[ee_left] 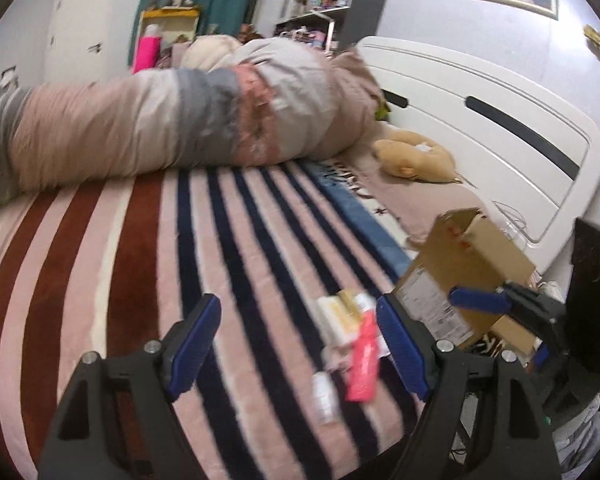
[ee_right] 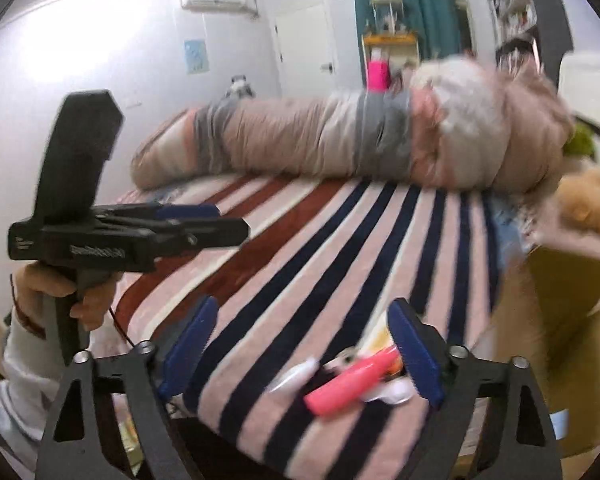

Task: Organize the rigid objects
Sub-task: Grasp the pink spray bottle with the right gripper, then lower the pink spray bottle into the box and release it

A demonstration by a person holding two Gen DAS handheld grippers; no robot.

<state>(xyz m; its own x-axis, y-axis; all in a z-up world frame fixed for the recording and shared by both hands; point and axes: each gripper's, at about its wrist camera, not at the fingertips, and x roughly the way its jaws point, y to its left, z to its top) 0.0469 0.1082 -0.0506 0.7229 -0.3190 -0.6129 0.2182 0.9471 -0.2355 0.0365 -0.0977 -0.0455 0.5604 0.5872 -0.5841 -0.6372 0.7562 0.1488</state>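
1. Striped blanket (ee_left: pixel 148 264) covers the bed, rolled duvet (ee_left: pixel 180 120) lying well behind.
2. Cardboard box (ee_left: pixel 464 264) stands open at the right edge, just beside the clutter.
3. Right gripper (ee_right: pixel 304 344), jaws spread and empty, is nearer; left gripper (ee_left: pixel 300 344) also spread, empty.
4. Pink tube (ee_right: pixel 352 384) lies just ahead of the right gripper, long axis slanting across its fingers, small white bottle (ee_left: pixel 325 400) alongside.

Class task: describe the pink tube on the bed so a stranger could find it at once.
Start at the striped pink, navy and maroon blanket, then go to the open brown cardboard box at its edge. Beside it lies a small cluster; the glossy pink plastic tube is its only bright pink item, among white and yellowish packages.
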